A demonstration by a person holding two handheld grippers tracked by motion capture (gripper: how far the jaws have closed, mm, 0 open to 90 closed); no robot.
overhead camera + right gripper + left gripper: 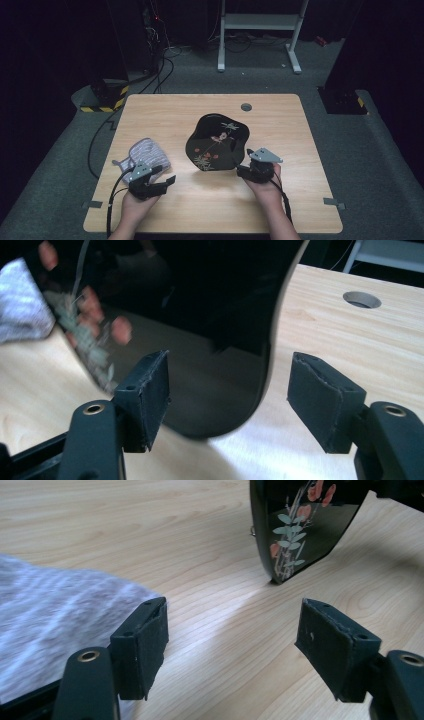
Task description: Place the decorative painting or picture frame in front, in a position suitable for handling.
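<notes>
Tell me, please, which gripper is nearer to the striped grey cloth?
The left gripper. It sits right at the near edge of the striped grey cloth, jaws open. The right gripper is across the table, open at the black lacquer tray's near corner.

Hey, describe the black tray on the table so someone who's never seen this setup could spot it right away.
On the light wooden table, look near the middle, just below the round grey cable hole. The black tray lies there, with the right gripper at its lower right edge. Unlike the pale striped cloth to its left, it is glossy black, wavy-edged and painted with orange flowers and green leaves.
</notes>
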